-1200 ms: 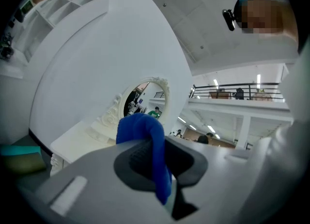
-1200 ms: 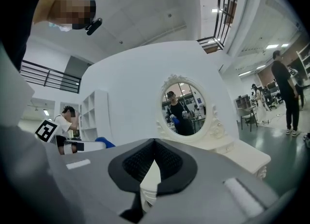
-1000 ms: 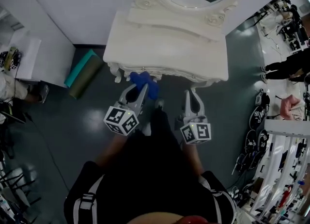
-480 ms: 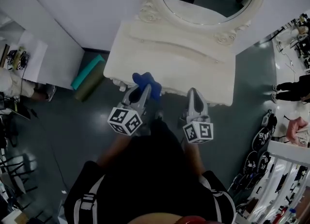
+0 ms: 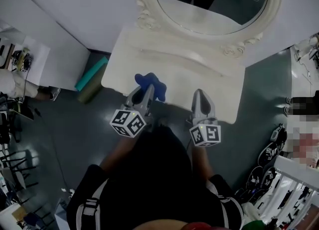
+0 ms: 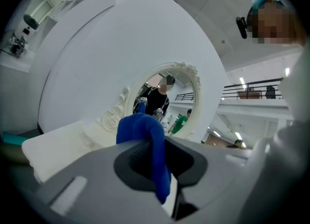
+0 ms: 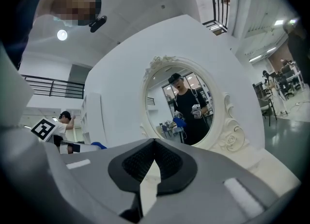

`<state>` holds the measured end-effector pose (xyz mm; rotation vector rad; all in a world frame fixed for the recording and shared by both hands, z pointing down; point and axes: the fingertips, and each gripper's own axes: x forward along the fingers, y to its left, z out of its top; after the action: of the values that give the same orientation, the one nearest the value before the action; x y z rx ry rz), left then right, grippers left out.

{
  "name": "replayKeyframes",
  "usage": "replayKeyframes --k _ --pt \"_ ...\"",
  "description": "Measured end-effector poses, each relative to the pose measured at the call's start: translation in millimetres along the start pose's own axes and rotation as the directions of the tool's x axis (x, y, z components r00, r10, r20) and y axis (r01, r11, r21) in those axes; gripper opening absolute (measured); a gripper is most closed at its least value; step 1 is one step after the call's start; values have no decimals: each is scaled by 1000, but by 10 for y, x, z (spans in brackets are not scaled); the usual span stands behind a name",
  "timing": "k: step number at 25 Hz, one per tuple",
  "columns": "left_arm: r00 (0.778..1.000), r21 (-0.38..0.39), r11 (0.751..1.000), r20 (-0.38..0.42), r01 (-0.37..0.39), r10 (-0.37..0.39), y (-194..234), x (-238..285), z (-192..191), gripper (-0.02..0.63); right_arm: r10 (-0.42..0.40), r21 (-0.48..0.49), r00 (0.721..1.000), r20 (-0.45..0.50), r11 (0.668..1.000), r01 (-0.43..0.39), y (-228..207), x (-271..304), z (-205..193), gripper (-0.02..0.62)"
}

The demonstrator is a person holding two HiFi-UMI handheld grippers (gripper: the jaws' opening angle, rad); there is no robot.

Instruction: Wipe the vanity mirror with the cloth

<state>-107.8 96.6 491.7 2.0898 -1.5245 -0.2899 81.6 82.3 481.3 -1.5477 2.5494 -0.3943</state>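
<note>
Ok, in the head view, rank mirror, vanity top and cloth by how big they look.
Vanity top and mirror: about alike, mirror cut off by the picture's edge, so unranked.
Then the cloth: clearly smallest.

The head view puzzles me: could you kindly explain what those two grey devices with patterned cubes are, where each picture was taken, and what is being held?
A person holds a hand-held gripper in each hand; the marker cubes belong to them. The head view looks down from the person's head; the other two come from cameras riding on each gripper. Ahead stands a white dressing table with an oval vanity mirror. The tongs of the left gripper are shut on a blue cloth; those of the right gripper are shut on nothing.
</note>
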Motion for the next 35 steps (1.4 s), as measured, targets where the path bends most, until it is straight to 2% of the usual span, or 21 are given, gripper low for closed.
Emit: replayKeyframes --k 8,15,22,30,35 --pt "1000 -53 998 -20 15 -17 105 507 89 40 -17 0 1000 -13 1000 17 -230 412 12 0" --pt "996 -88 993 -24 83 -86 308 1169 410 41 -117 -21 993 -3 993 117 -398 877 109 0" --pt "991 -85 988 -31 131 -134 605 1647 745 41 -163 -63 987 12 985 164 -321 1513 202 0" --pt "995 -133 986 15 97 -96 676 2163 955 41 -107 -63 994 -12 992 106 -364 2031 248 0" --pt "998 -157 987 49 35 -27 628 2433 980 41 -49 -84 999 -17 995 47 -546 2192 385 0"
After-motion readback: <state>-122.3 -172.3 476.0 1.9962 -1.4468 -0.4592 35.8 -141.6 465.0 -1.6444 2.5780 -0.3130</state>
